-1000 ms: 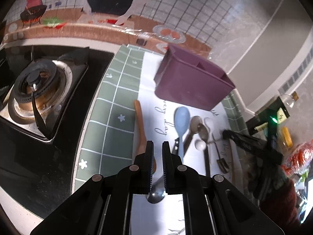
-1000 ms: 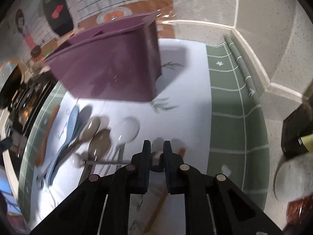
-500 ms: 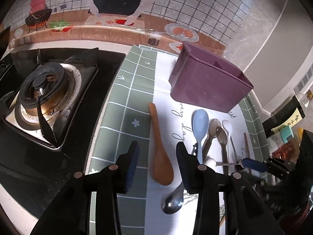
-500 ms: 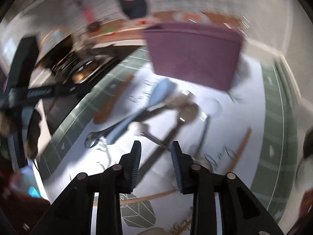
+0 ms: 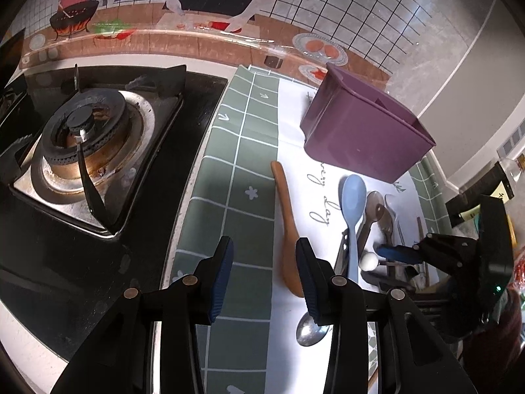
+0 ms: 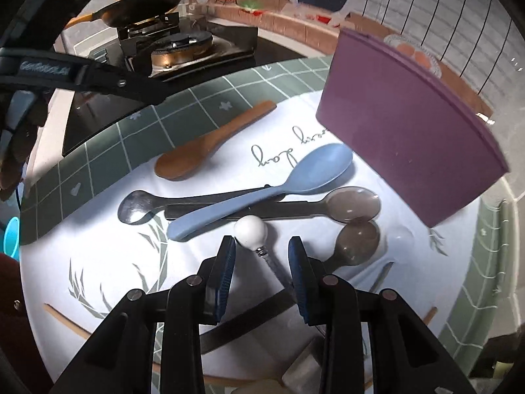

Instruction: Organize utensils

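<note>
Loose utensils lie on a white and green mat [image 6: 98, 151] in front of a purple container [image 5: 364, 138] [image 6: 410, 131]. My left gripper [image 5: 264, 252] stands open above the mat's green edge, and the wooden spoon [image 5: 288, 229] [image 6: 210, 144] lies just inside its right finger, untouched. My right gripper [image 6: 262, 249] [image 5: 393, 252] is open too. A utensil with a white ball end [image 6: 251, 229] [image 5: 369, 260] lies between its fingers, and the pads do not press on it. Beyond it a blue spoon [image 6: 262, 193] [image 5: 352, 203] crosses a metal spoon [image 6: 134, 208] and two translucent brown spoons [image 6: 354, 203].
A gas stove [image 5: 85, 138] [image 6: 183, 49] takes up the counter left of the mat, with a pan [image 6: 144, 0] on its far burner. Chopsticks [image 6: 65, 321] lie at the mat's near edge. Bottles [image 5: 505, 190] stand at the right by the wall corner.
Both grippers have opened from shut. The right one has rolled and swung across the utensils to the white ball end. The left has tilted slightly and now brackets the wooden spoon.
</note>
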